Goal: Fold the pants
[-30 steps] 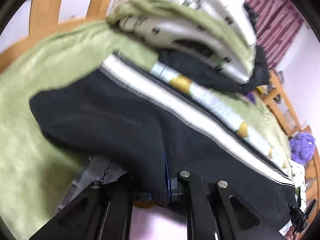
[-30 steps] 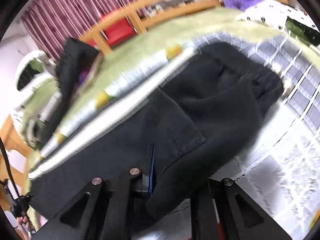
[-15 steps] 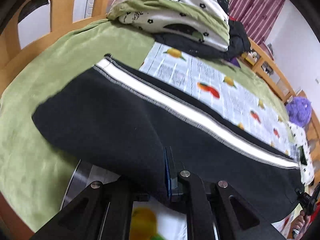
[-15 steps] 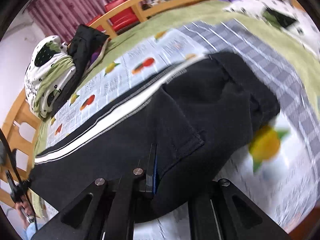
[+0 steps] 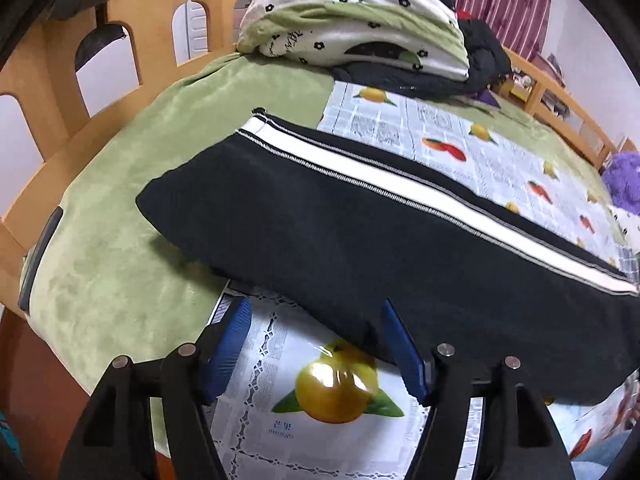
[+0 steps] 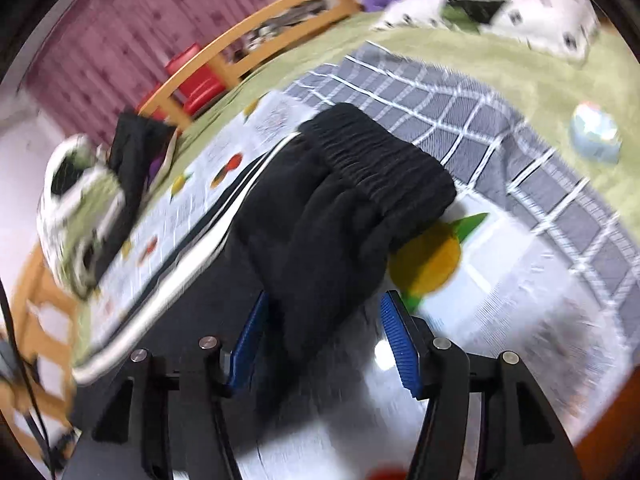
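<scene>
One fold looks done: your black pants (image 5: 360, 240) lie long and flat on the bed (image 5: 120, 272). Both your left hand-held gripper (image 5: 316, 344) and right hand-held gripper (image 6: 320, 340) are wide open, holding nothing; more folds are left

A bed with a green cover (image 5: 120, 264) carries it all, and a fruit-print sheet (image 5: 312, 432) is spread across it, running under and ahead of the left jaws. Black pants (image 5: 360, 232) lie on that sheet just beyond the jaws. Far ahead sits a folded quilt (image 5: 360, 20); a grey checked cloth (image 6: 460, 120) lies right of the right jaws.
</scene>
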Demonstrator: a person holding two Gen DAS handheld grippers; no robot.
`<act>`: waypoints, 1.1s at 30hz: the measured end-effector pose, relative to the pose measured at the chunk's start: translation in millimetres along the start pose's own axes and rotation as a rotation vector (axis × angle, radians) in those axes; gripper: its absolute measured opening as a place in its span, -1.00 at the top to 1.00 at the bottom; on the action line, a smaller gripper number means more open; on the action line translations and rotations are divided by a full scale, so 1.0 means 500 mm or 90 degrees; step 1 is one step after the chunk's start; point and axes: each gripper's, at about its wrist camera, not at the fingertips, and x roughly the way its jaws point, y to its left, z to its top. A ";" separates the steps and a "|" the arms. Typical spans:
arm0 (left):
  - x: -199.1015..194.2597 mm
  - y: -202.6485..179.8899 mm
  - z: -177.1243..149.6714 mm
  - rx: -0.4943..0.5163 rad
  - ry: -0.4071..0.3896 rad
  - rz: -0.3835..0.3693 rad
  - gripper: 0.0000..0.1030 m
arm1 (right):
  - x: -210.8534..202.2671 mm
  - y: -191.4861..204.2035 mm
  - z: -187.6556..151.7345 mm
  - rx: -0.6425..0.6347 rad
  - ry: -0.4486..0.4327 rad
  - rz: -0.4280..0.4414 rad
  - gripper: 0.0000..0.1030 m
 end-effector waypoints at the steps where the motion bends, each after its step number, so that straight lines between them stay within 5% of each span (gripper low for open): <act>1: -0.005 0.000 0.003 -0.002 -0.005 0.005 -0.27 | 0.021 -0.008 0.012 0.023 0.003 0.006 -0.12; 6: -0.006 -0.013 0.023 0.000 -0.040 0.030 -0.27 | 0.104 -0.015 0.059 0.096 0.002 -0.010 -0.15; 8: -0.002 -0.023 0.038 0.005 -0.045 0.020 -0.27 | 0.117 0.010 0.079 0.056 0.005 -0.043 0.47; 10: -0.005 -0.035 0.054 0.015 -0.056 0.021 -0.27 | 0.104 0.021 0.100 0.021 0.001 -0.035 0.58; 13: -0.022 -0.051 0.080 0.037 -0.083 0.018 -0.27 | 0.041 0.022 0.141 -0.019 -0.042 -0.014 0.58; 15: -0.025 -0.058 0.090 0.049 -0.095 0.018 -0.27 | 0.027 0.005 0.160 -0.034 -0.063 -0.063 0.47; 16: -0.024 -0.061 0.094 0.053 -0.098 0.015 -0.27 | 0.038 -0.009 0.166 -0.037 -0.044 -0.089 0.30; 18: -0.017 -0.062 0.101 0.052 -0.096 0.011 -0.27 | 0.076 -0.047 0.165 -0.022 0.042 -0.123 0.29; 20: -0.011 -0.058 0.109 0.043 -0.088 -0.001 -0.27 | 0.068 -0.064 0.149 -0.043 0.071 -0.131 0.29; 25: 0.018 -0.063 0.124 0.067 -0.071 -0.003 -0.27 | -0.057 0.003 0.122 -0.166 -0.010 -0.226 0.17; 29: 0.037 -0.078 0.149 0.077 -0.060 -0.009 -0.27 | -0.070 0.134 0.123 -0.265 -0.032 -0.177 0.10; 33: 0.055 -0.098 0.189 0.102 -0.049 -0.009 -0.27 | 0.001 0.242 0.116 -0.300 -0.013 -0.112 0.08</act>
